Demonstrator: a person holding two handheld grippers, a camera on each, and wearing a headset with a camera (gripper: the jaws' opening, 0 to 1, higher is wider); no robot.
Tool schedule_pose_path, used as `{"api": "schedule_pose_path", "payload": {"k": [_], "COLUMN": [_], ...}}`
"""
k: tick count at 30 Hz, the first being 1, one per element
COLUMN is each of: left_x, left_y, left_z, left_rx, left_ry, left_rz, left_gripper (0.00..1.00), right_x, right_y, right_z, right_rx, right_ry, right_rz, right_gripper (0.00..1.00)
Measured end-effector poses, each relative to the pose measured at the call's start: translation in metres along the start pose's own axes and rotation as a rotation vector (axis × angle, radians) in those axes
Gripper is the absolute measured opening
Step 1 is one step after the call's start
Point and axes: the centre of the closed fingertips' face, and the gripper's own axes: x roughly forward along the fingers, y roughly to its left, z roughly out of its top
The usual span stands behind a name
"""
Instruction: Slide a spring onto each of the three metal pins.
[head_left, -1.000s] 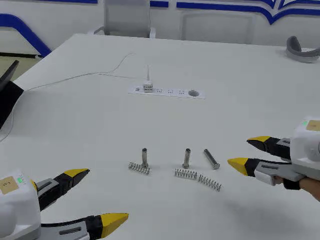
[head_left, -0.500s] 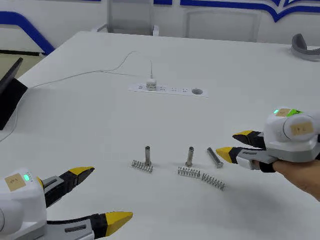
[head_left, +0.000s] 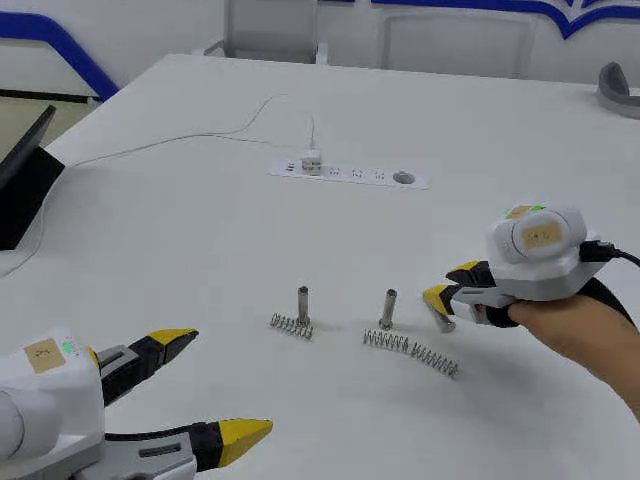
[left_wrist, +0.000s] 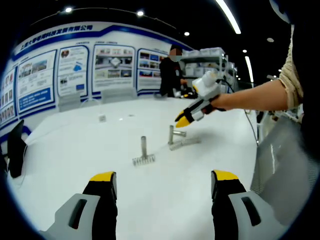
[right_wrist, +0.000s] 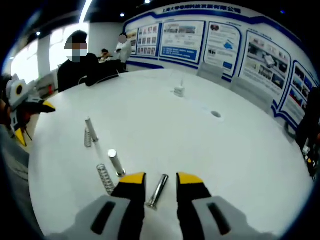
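— Right gripper (head_left: 450, 283): how wide are its jaws?
— Open just a little. One metal pin, the lying pin (right_wrist: 158, 190), is flat on the white table (head_left: 200, 210), right between the two yellow tips. The jaws have not closed on it. It is hard to tell if a tip touches it.
— And the left gripper (head_left: 215, 385)?
— Its jaws are wide open, with nothing in them. It is well away from all the parts.
— Where are the other things?
— Between the two grippers. The near pin (head_left: 388, 307) stands up just beside the right gripper's tips. The far pin (head_left: 303, 303) stands a bit further from them. A lone spring (head_left: 291, 325) lies at the foot of the far pin. A pair of springs (head_left: 385, 341) lies end to end by the near pin.
— What changed since a second ago?
— The right gripper was off to the side of the lying pin. It has come in, and now its tips sit around that pin. The left gripper looks about the same.
— Any words to read?
— Each gripper has a tan sticker (head_left: 541, 235), but the marks are too small. The wall boards (right_wrist: 220, 42) have blue writing, too blurry to read.
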Motion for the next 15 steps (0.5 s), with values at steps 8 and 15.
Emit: {"api": "schedule_pose_path", "payload": {"k": [8,15], "left_x": [-0.001,0.0], "left_y": [0.002,0.004], "left_z": [-0.004,-0.005], "left_rx": [-0.004,-0.008], "left_ry": [0.008,0.012], "left_rz": [0.005,0.005], "left_gripper": [0.78,0.77], "right_x": [0.015,0.023], "right_y": [-0.007,-0.007], "right_z": [-0.013,-0.016], "right_rx": [0.063,0.12], "right_ry": [0.055,0.085], "right_rz": [-0.027,-0.026], "right_gripper": [0.17,0.13]}}
